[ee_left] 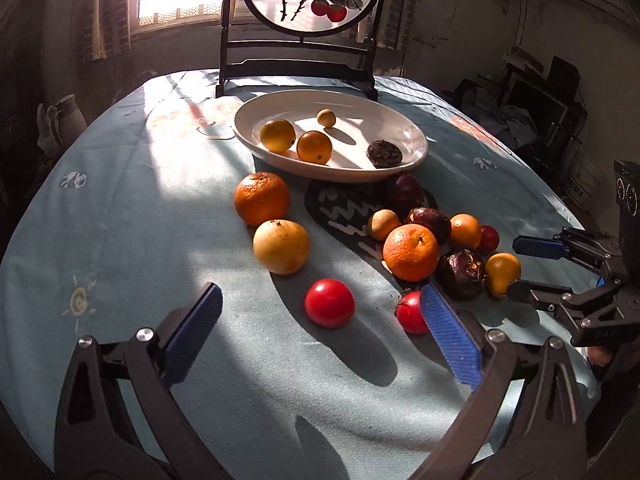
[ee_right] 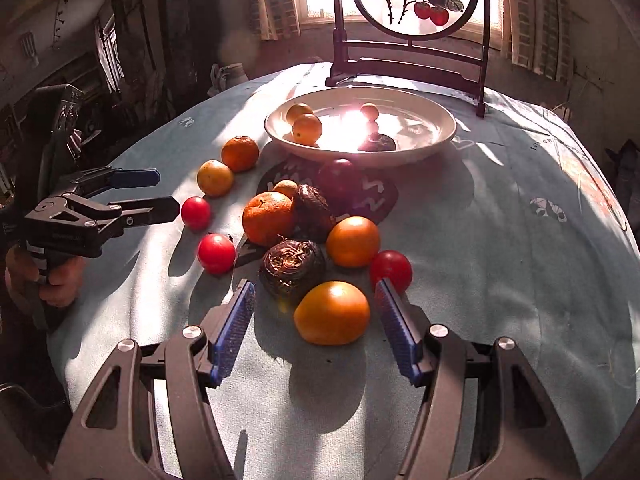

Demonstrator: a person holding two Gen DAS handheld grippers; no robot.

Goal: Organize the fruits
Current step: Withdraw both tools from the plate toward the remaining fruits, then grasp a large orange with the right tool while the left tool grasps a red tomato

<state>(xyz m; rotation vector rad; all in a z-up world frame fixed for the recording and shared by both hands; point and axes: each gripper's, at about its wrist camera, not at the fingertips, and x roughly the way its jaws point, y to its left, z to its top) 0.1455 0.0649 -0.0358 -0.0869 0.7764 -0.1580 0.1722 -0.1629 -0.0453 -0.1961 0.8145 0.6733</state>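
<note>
Both grippers are lined up for a pick, so the step in hand looks like the approach before a grasp, with most of the fruit not yet sorted. The white plate (ee_left: pixel 416 148) at the far side of the worktop (ee_left: pixel 120 208) already holds four pieces: two small orange fruits, a tiny pale one and a dark wrinkled one. The rest lie loose on the blue cloth in front of it. The right gripper (ee_right: pixel 316 320) has its fingers wide apart and empty, with the orange-yellow fruit (ee_right: pixel 332 312) sitting between the blue pads, touching neither. Just behind that fruit is a dark wrinkled fruit (ee_right: pixel 292 270), and a red tomato (ee_right: pixel 391 270) lies just beside the right pad, so closing calls for a straight squeeze that leaves both neighbours alone. The left gripper (ee_left: pixel 320 308) is also fully spread and holds nothing; a tomato (ee_left: pixel 329 303) lies between its fingertips, a little ahead, and a second tomato (ee_left: pixel 410 314) sits against the right pad. It probably needs to advance slightly before closing.
</note>
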